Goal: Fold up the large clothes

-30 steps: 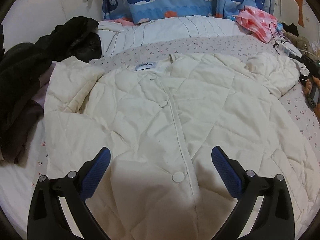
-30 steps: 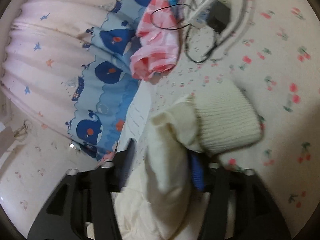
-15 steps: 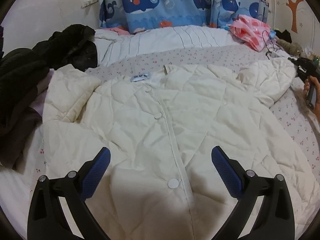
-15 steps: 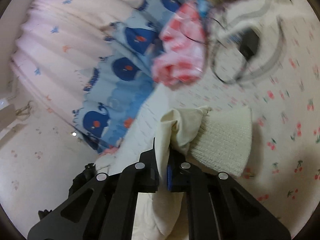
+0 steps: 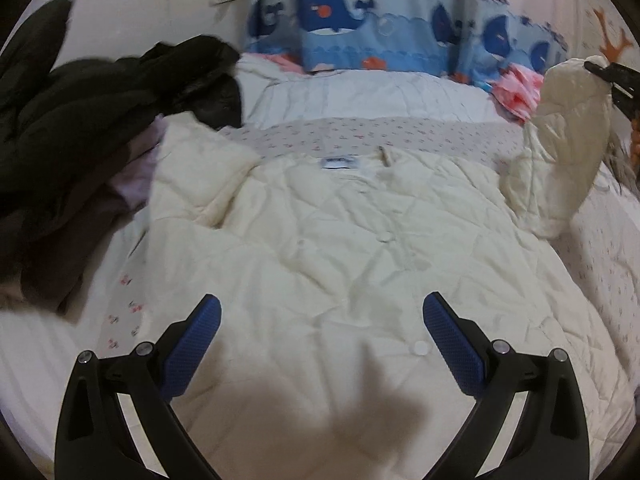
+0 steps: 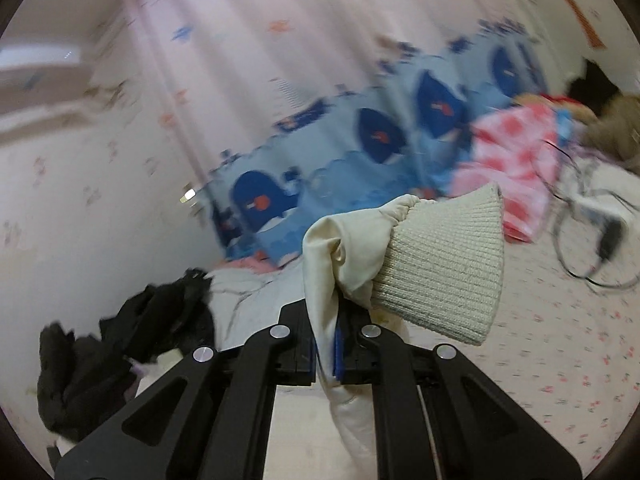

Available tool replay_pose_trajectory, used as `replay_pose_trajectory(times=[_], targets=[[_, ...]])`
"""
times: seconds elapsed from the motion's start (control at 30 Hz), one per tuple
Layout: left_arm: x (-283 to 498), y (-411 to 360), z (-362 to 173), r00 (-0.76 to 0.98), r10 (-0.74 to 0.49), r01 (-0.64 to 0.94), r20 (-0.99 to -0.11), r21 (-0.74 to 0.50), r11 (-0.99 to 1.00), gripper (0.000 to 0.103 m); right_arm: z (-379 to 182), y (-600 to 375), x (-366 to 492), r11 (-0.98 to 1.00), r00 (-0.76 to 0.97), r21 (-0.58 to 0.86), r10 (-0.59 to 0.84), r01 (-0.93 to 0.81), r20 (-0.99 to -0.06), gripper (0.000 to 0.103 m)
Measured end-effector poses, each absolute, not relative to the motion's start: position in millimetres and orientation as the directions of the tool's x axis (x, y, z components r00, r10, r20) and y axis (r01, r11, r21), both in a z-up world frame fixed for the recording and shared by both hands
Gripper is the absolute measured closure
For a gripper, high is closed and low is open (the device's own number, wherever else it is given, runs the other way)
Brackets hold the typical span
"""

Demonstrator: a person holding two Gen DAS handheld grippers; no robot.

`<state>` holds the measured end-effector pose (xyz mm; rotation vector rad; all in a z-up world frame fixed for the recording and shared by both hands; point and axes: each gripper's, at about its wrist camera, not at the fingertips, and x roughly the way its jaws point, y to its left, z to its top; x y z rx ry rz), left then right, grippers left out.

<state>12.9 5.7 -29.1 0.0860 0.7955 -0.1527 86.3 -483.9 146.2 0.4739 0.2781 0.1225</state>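
Note:
A cream quilted jacket [image 5: 360,248] lies front-up on the bed, buttons down its middle, collar label at the far end. My left gripper [image 5: 320,328] is open and empty, hovering over the jacket's lower front. My right gripper [image 6: 326,344] is shut on the jacket's right sleeve [image 6: 344,248] just behind its ribbed knit cuff [image 6: 444,264]. In the left wrist view that sleeve [image 5: 560,140] stands lifted off the bed at the right, with the right gripper [image 5: 608,76] pinching its top. The left sleeve [image 5: 192,176] lies folded beside the jacket body.
A pile of dark clothes [image 5: 80,128] lies at the left of the bed. A pink checked cloth [image 6: 516,160] and cables with a charger [image 6: 600,232] lie at the right. A whale-print curtain [image 5: 380,28] hangs behind the striped bedding [image 5: 360,96].
My right gripper shut on the sleeve near the cuff and lifted it up off the bed. My left gripper stayed open and drew back slightly over the jacket.

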Motion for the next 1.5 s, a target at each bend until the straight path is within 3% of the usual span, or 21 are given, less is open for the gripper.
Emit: replay_pose_trajectory(times=[0.13, 0.3, 0.43, 0.53, 0.57, 0.67, 0.73, 0.8, 0.83, 0.9, 1.0, 1.1, 1.17, 1.2, 1.27, 1.33, 1.4, 1.47, 1.5], targets=[[7.4, 33.4, -15.0, 0.713, -0.11, 0.122, -0.692, -0.033, 0.992, 0.006, 165.1, -393.5, 106.7, 0.91, 0.931, 0.383, 0.267, -0.158, -0.249, 0.097], [2.3, 61.1, -1.4, 0.742, -0.095, 0.077, -0.663, -0.058, 0.995, 0.006, 150.0, -260.0, 133.8, 0.904, 0.86, 0.292, 0.4, -0.312, -0.318, 0.097], [4.4, 87.7, 2.8, 0.75, -0.084, 0.03, -0.657, -0.094, 0.995, 0.006, 99.5, -146.5, 152.0, 0.873, 0.755, 0.233, 0.487, -0.428, -0.439, 0.097], [5.5, 105.8, 3.2, 0.75, -0.066, -0.005, -0.658, -0.105, 0.994, 0.006, 26.9, -65.3, 163.3, 0.838, 0.605, 0.201, 0.513, -0.508, -0.609, 0.096], [5.4, 108.8, 2.1, 0.749, -0.063, -0.012, -0.66, -0.108, 0.994, 0.006, 3.4, -43.7, 164.3, 0.826, 0.549, 0.199, 0.51, -0.528, -0.662, 0.09], [7.8, 122.0, -1.2, 0.74, -0.058, -0.032, -0.67, -0.121, 0.992, 0.006, -50.4, -3.7, 162.8, 0.764, 0.348, 0.294, 0.553, -0.575, -0.757, 0.058], [7.1, 127.5, -2.7, 0.739, -0.05, -0.042, -0.672, -0.12, 0.992, 0.006, -45.9, 8.2, 149.0, 0.716, 0.324, 0.319, 0.605, -0.622, -0.728, 0.057], [7.0, 132.0, -2.9, 0.74, -0.048, -0.05, -0.671, -0.125, 0.991, 0.006, -31.0, 6.4, 140.8, 0.69, 0.336, 0.338, 0.647, -0.64, -0.684, 0.043], [7.5, 132.2, -3.3, 0.739, -0.047, -0.053, -0.672, -0.127, 0.99, 0.006, -17.1, -1.3, 136.2, 0.674, 0.364, 0.36, 0.686, -0.645, -0.631, 0.041], [7.9, 132.6, -3.9, 0.738, -0.048, -0.056, -0.673, -0.132, 0.99, 0.006, 5.4, -21.4, 134.1, 0.669, 0.446, 0.395, 0.728, -0.63, -0.52, 0.027], [10.0, 128.8, -5.3, 0.737, -0.046, -0.055, -0.675, -0.129, 0.99, 0.006, 12.8, -46.9, 155.3, 0.72, 0.565, 0.467, 0.693, -0.513, -0.448, 0.02], [13.1, 121.0, -8.8, 0.73, -0.047, -0.044, -0.682, -0.115, 0.992, 0.006, -17.9, -31.3, 178.1, 0.751, 0.525, 0.484, 0.66, -0.449, -0.538, 0.02], [14.9, 114.5, -11.3, 0.726, -0.042, -0.034, -0.687, -0.097, 0.995, 0.006, -58.7, 10.9, 185.9, 0.811, 0.43, 0.327, 0.547, -0.485, -0.718, 0.018], [14.6, 113.4, -11.8, 0.725, -0.04, -0.031, -0.688, -0.091, 0.995, 0.006, -70.1, 23.1, 184.6, 0.832, 0.44, 0.233, 0.479, -0.504, -0.76, 0.017], [14.7, 111.5, -13.3, 0.724, -0.027, -0.029, -0.69, -0.07, 0.997, 0.006, -68.8, 32.2, 189.5, 0.855, 0.486, 0.178, 0.434, -0.487, -0.759, 0.018], [12.8, 113.1, -12.7, 0.729, -0.023, -0.03, -0.684, -0.065, 0.997, 0.006, -58.7, 17.3, 206.0, 0.898, 0.555, 0.257, 0.425, -0.357, -0.716, 0.018], [12.5, 114.6, -10.8, 0.743, -0.03, -0.022, -0.669, -0.069, 0.997, 0.006, -66.4, 12.5, 226.8, 0.892, 0.492, 0.352, 0.45, -0.283, -0.745, 0.017], [11.4, 116.1, -9.6, 0.756, -0.039, -0.016, -0.654, -0.078, 0.997, 0.006, -57.2, 9.7, 224.9, 0.864, 0.468, 0.411, 0.503, -0.29, -0.727, 0.018], [13.5, 116.7, -8.5, 0.764, -0.058, -0.004, -0.643, -0.095, 0.995, 0.006, -43.9, -0.4, 211.1, 0.831, 0.484, 0.458, 0.556, -0.316, -0.676, 0.018]])
